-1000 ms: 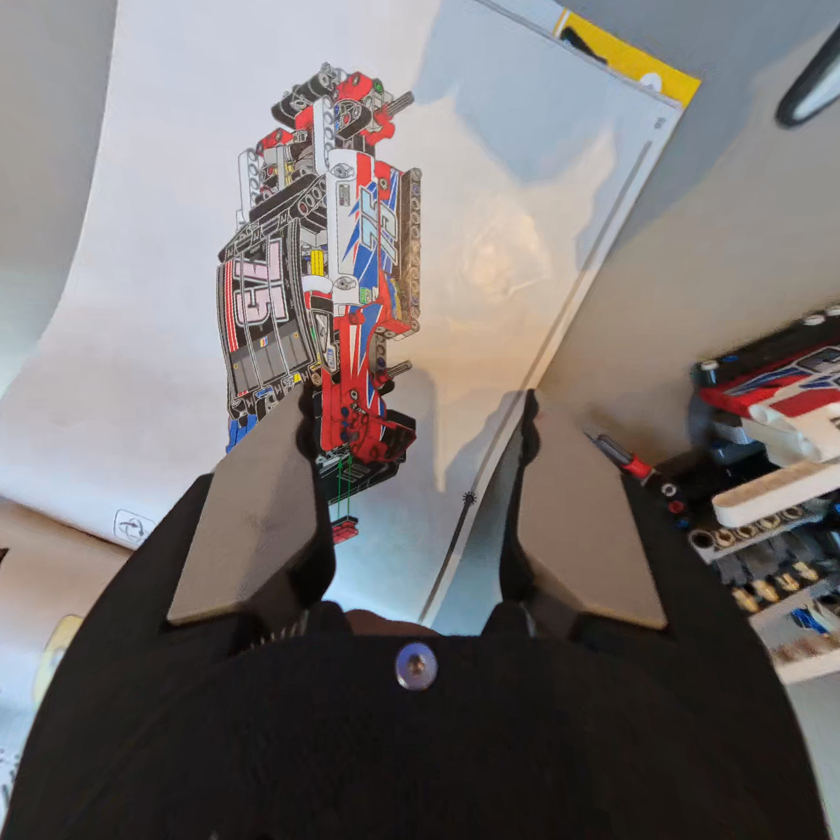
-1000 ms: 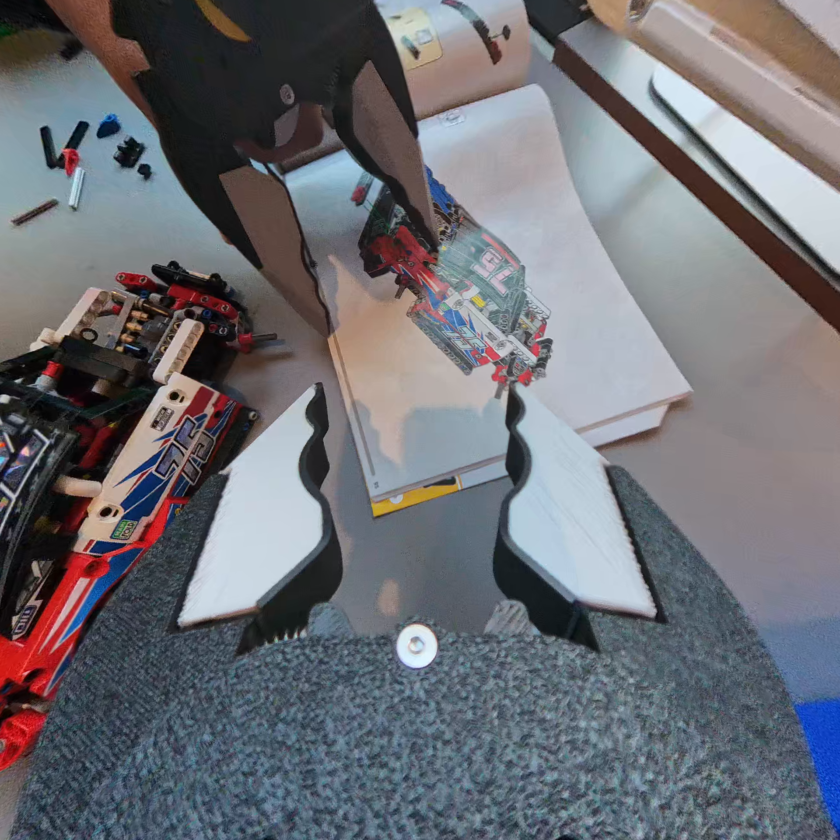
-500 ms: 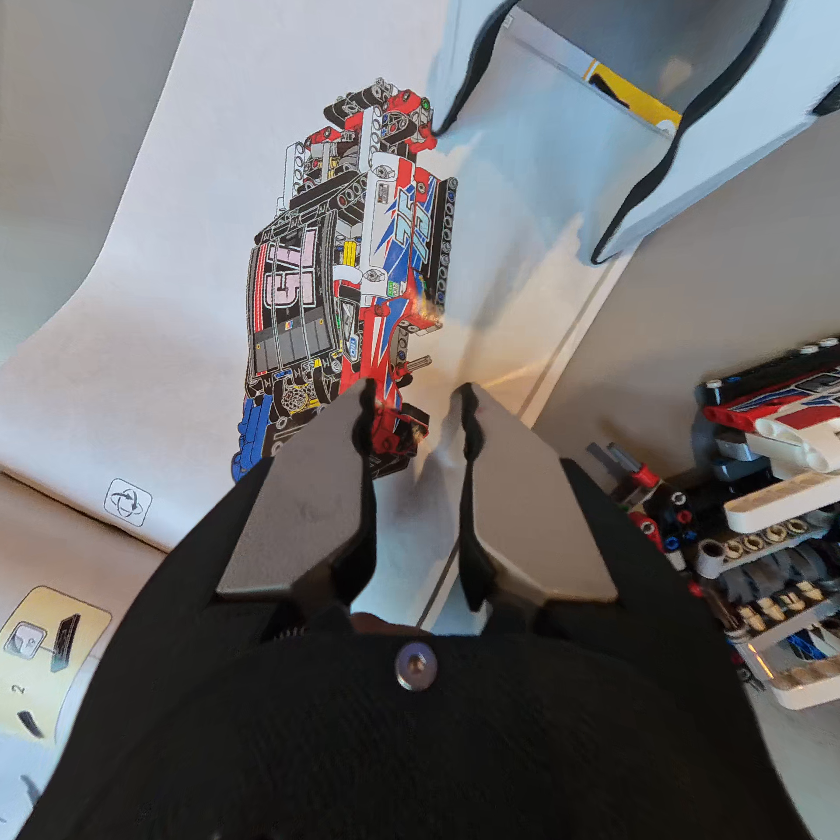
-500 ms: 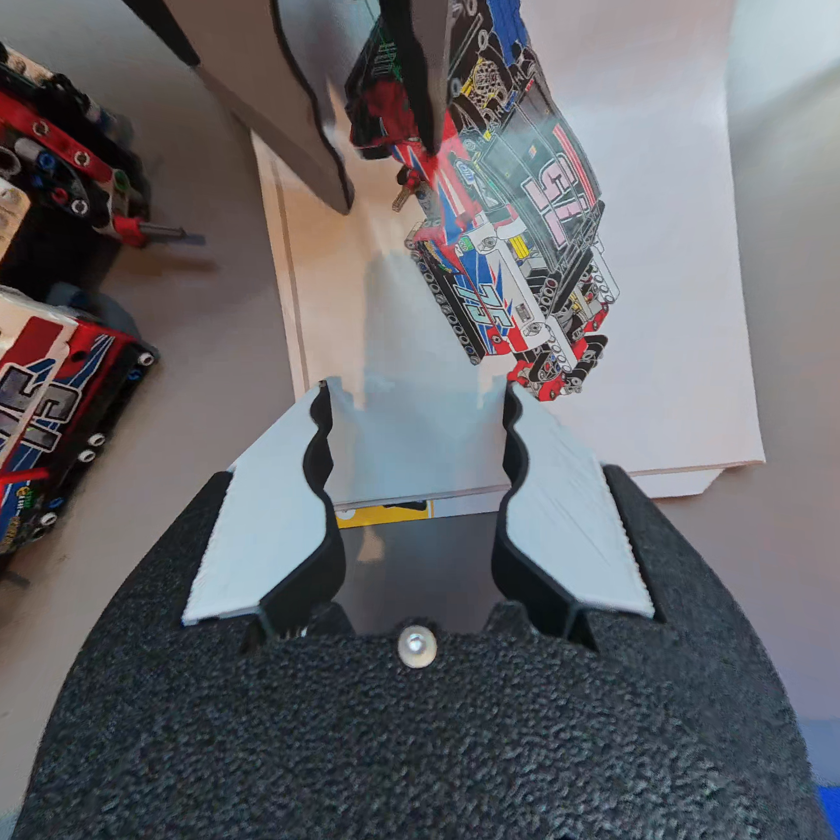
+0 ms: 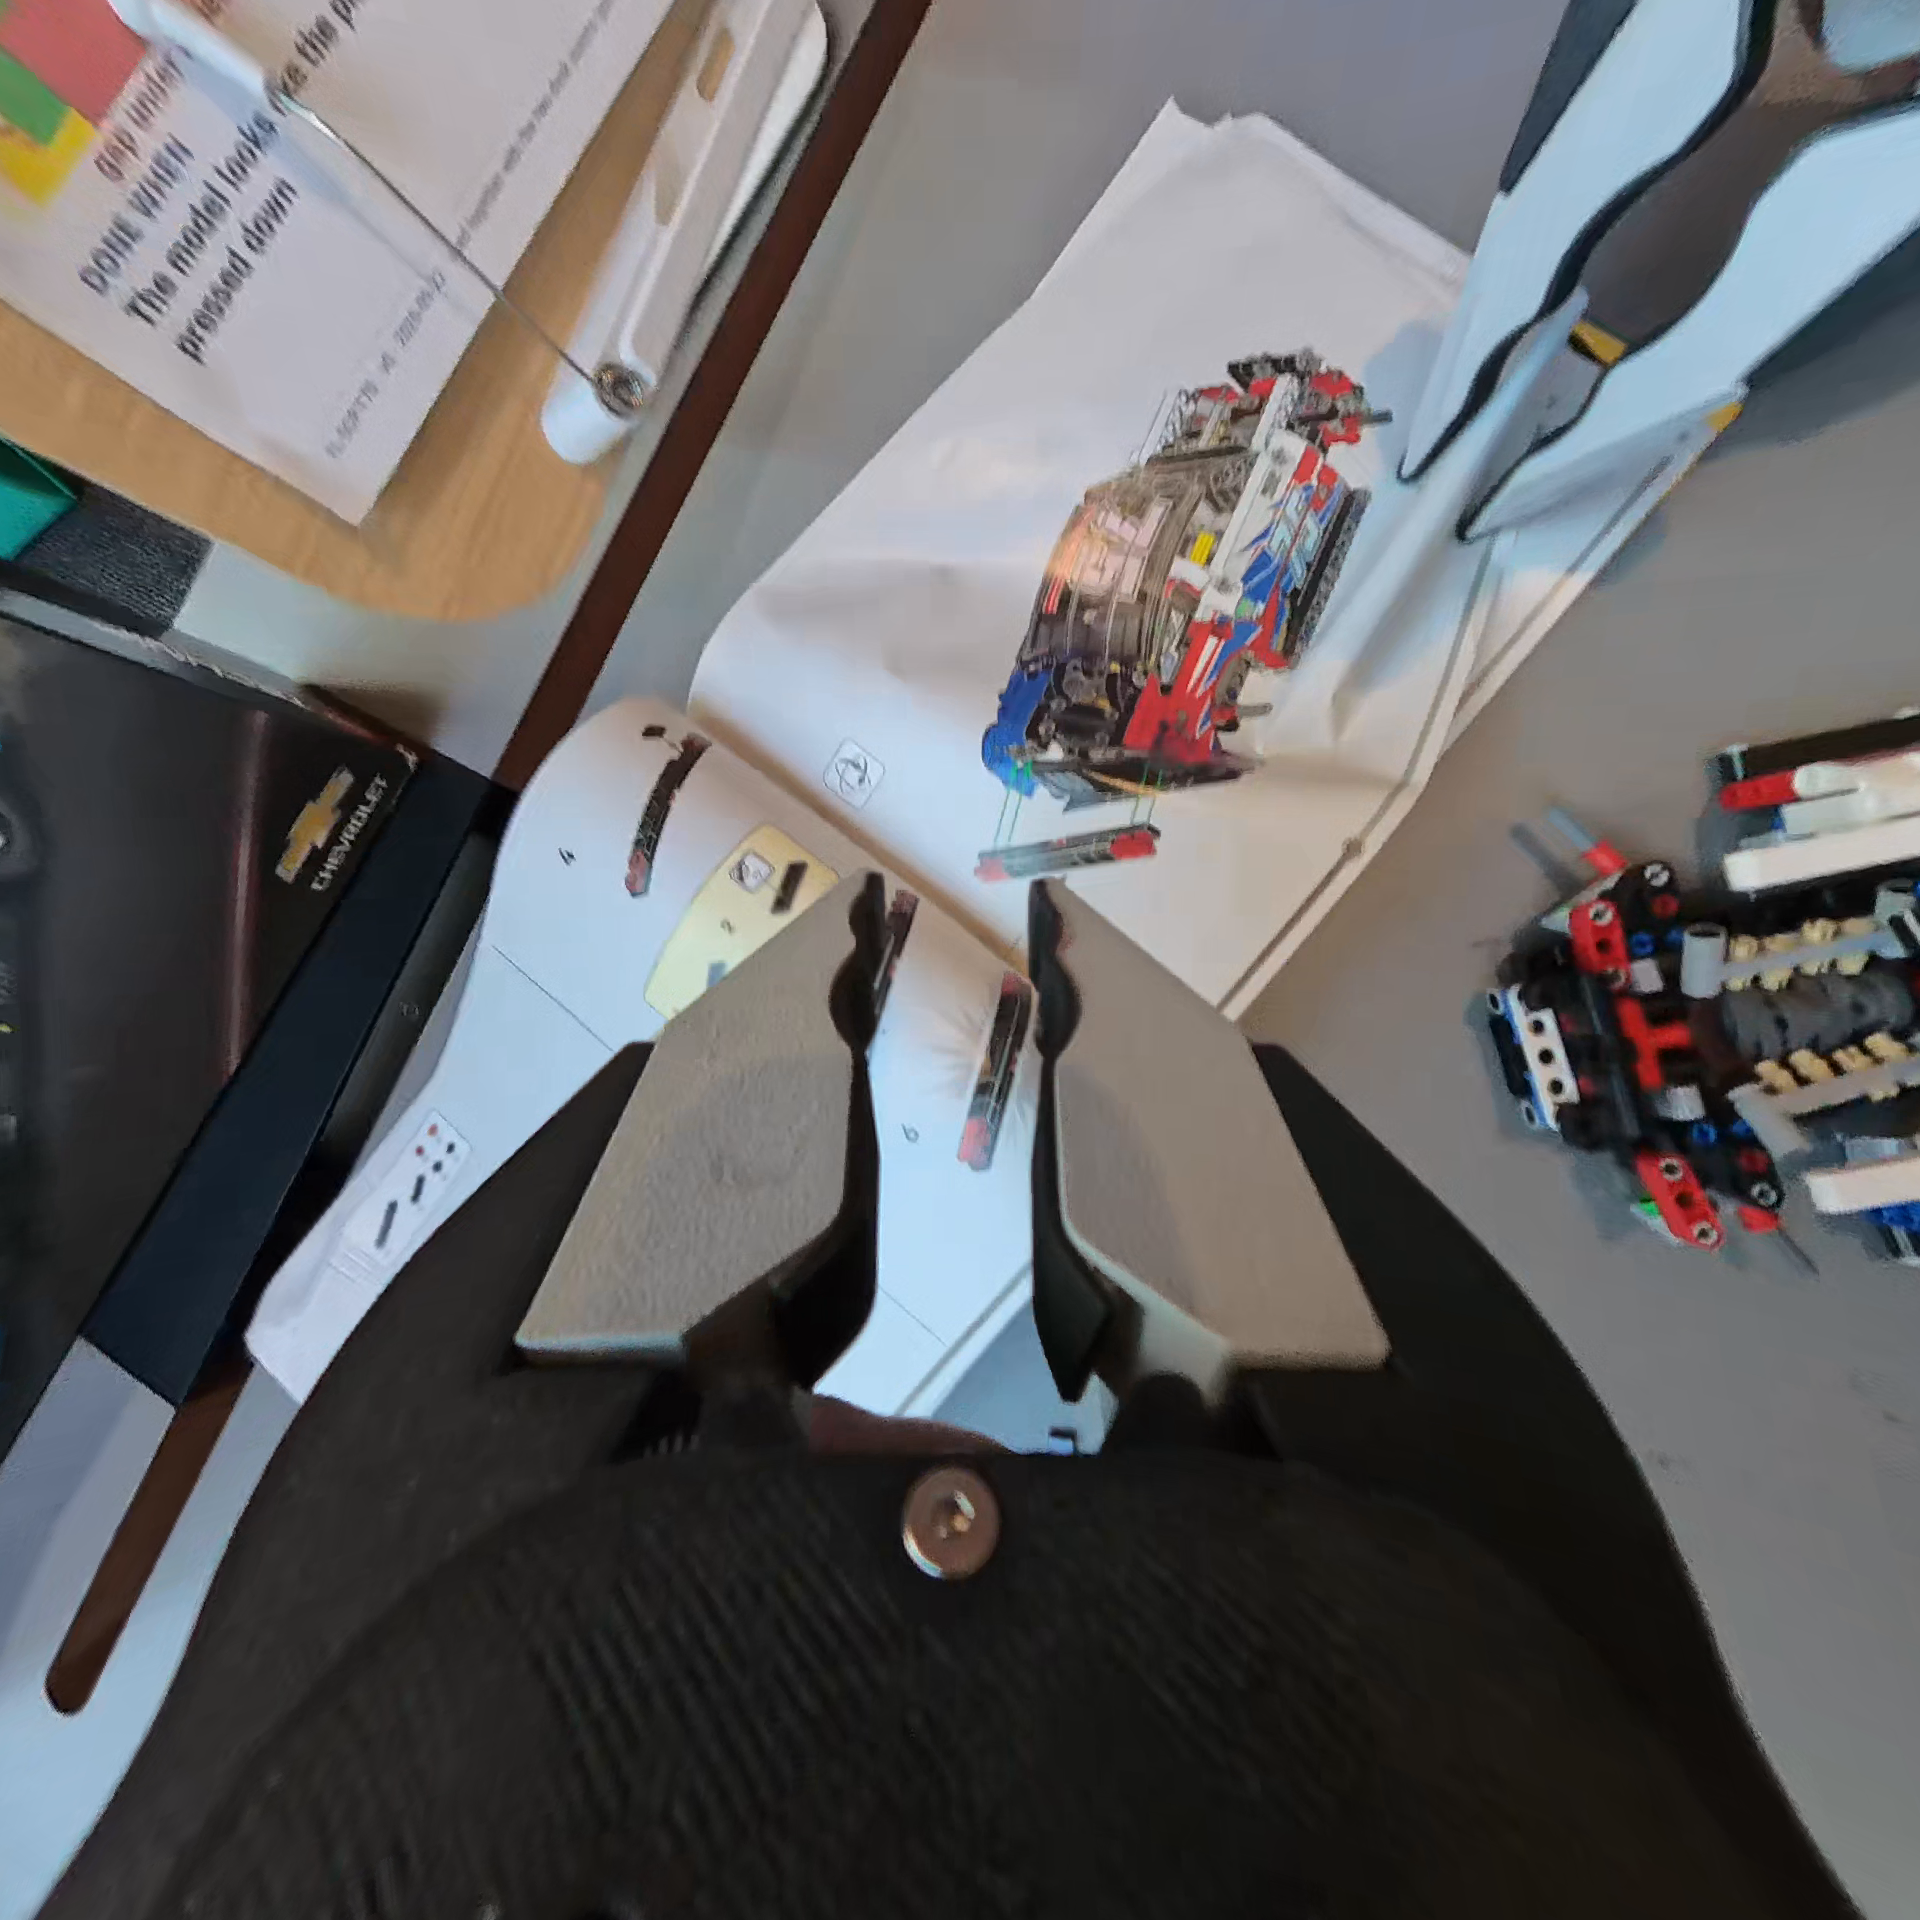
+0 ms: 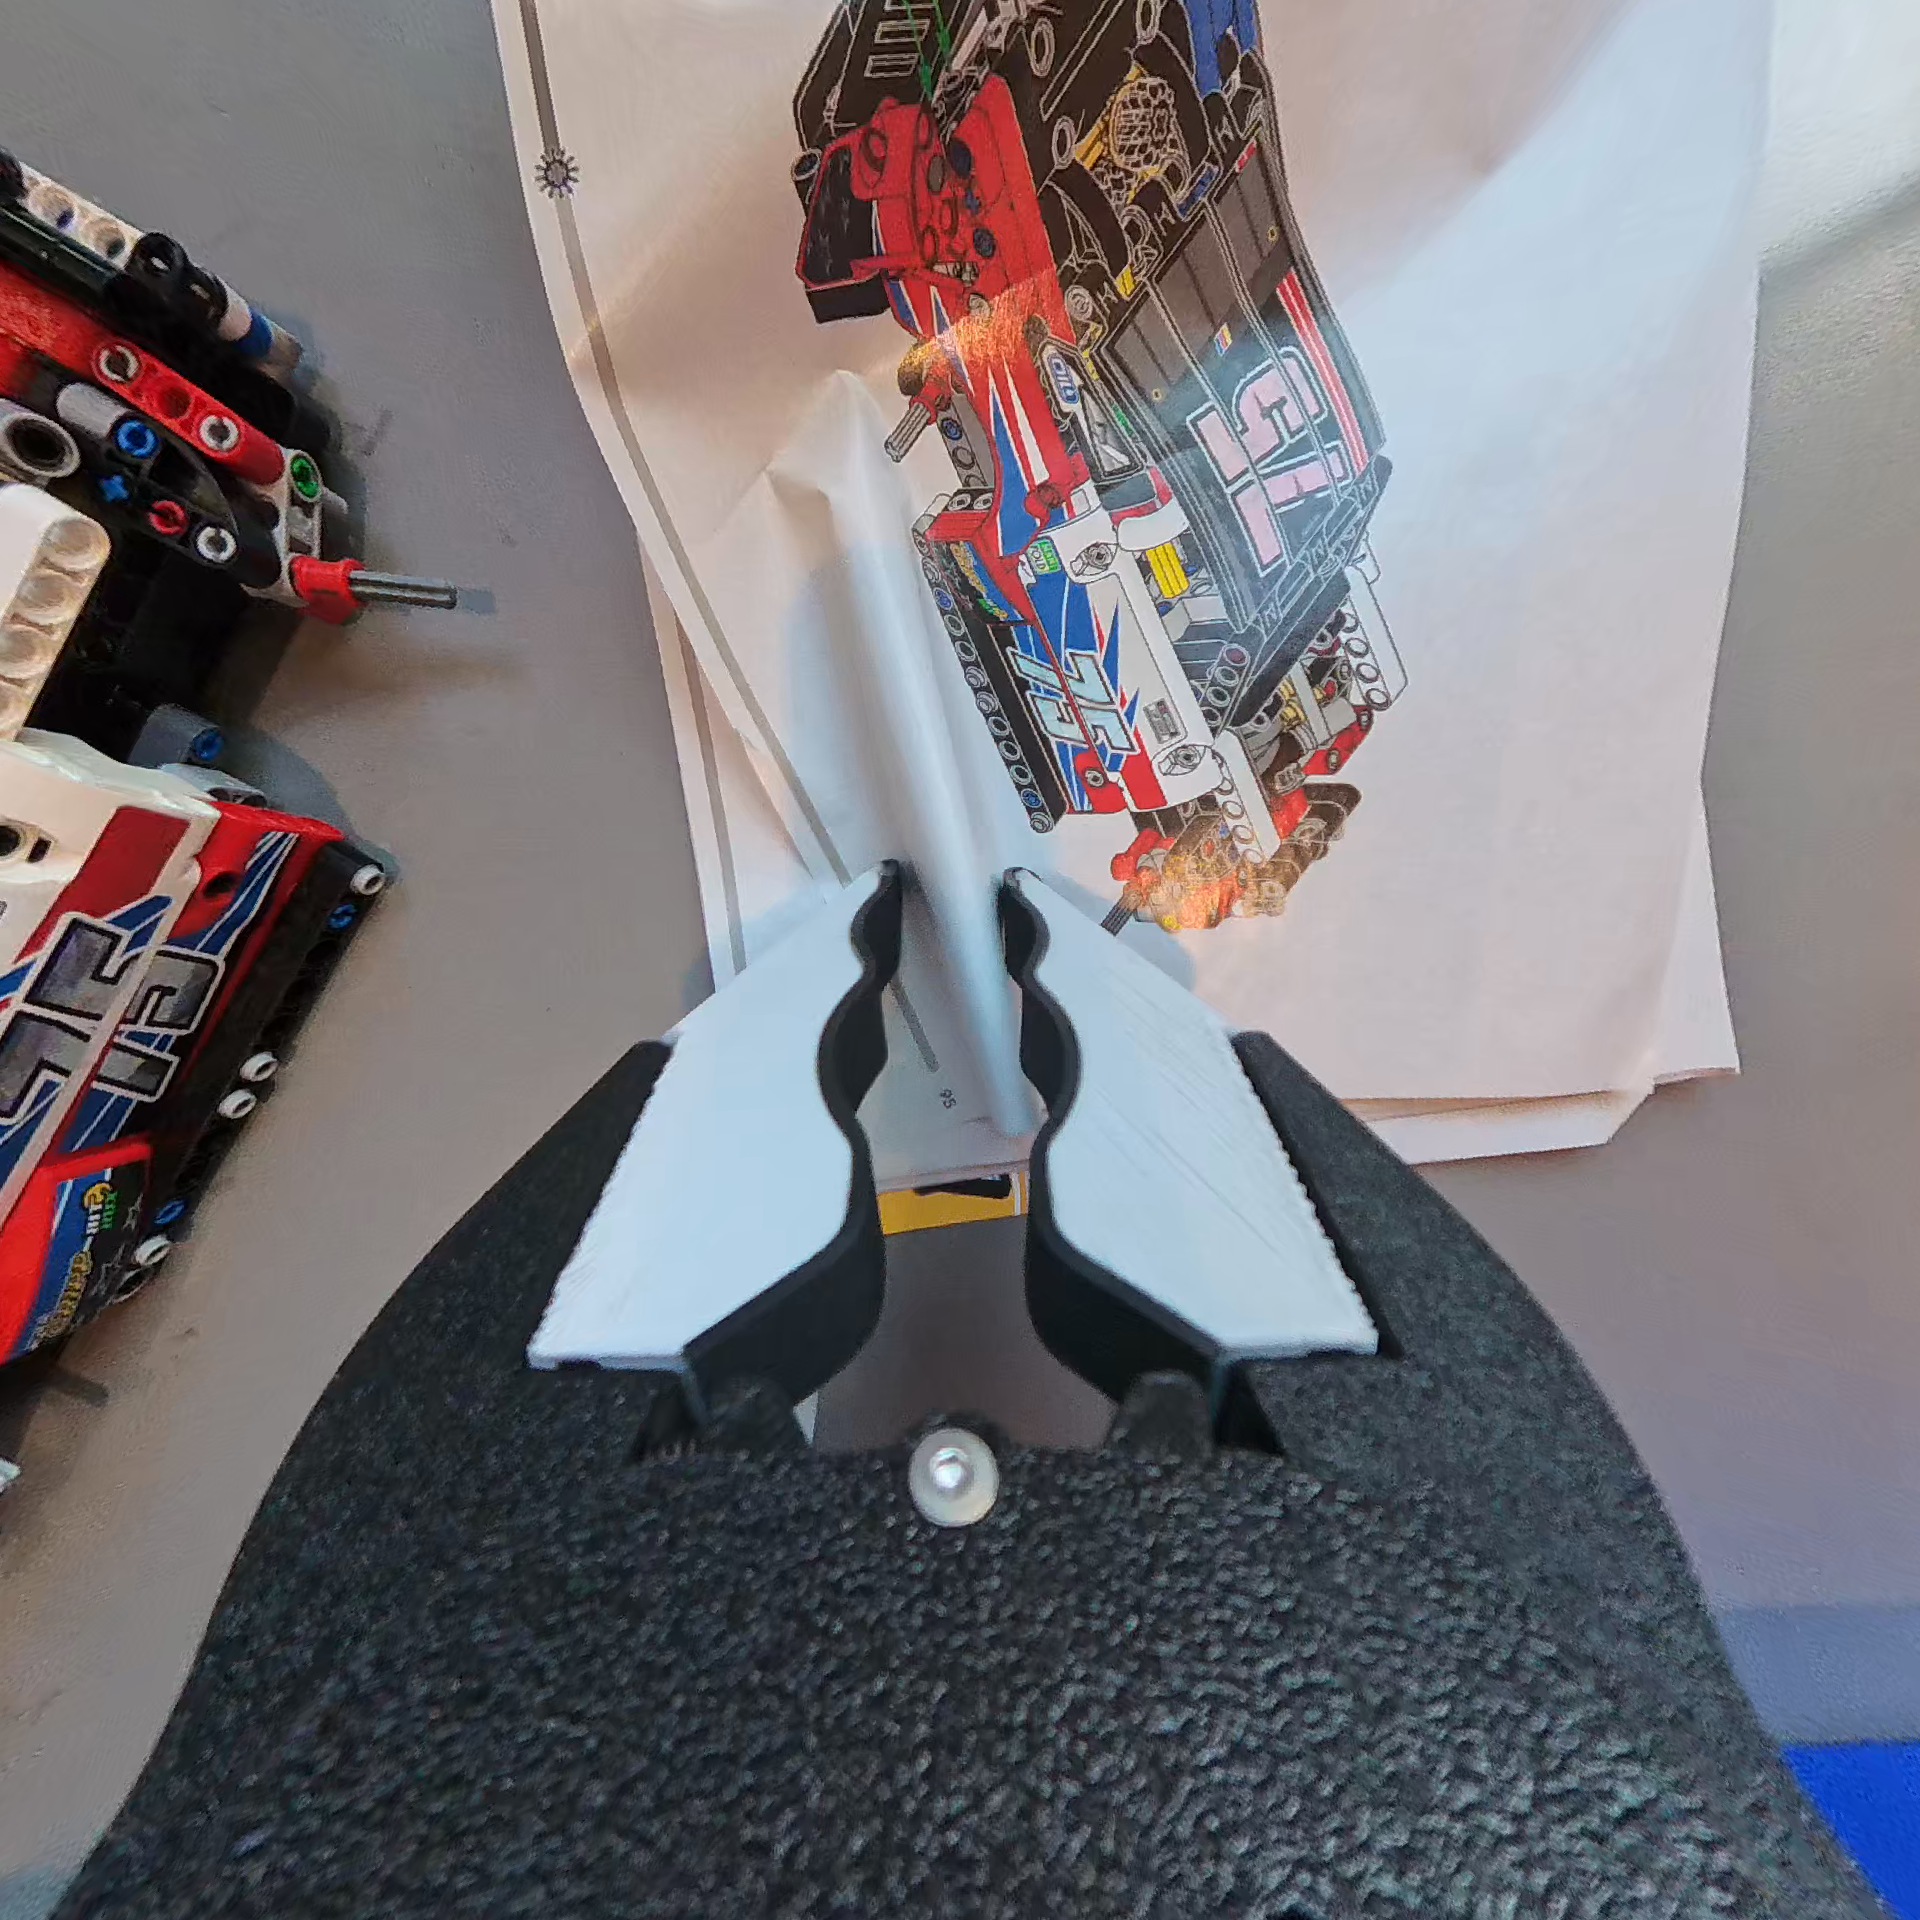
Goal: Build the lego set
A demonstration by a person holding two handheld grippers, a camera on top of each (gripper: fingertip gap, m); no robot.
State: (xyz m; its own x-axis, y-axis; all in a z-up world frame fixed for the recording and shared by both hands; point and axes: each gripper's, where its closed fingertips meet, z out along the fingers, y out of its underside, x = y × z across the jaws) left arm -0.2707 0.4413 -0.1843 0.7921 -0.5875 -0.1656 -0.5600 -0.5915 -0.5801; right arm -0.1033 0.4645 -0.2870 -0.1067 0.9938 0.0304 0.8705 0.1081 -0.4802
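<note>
At the near corner of the open white paper instruction booklet [image 6: 1455, 831] | white-fingered right gripper [image 6: 948, 883] pinches a raised page fold; lift slowly, avoid tearing | black left gripper [image 5: 951, 899] above the booklet, jaws parted, empty

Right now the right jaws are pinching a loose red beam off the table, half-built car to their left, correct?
Not a beam. In the right wrist view the right gripper is pinching a raised fold of the instruction booklet page, near the booklet's lower corner. The rest holds: the half-built Lego car lies to its left on the grey table.
</note>
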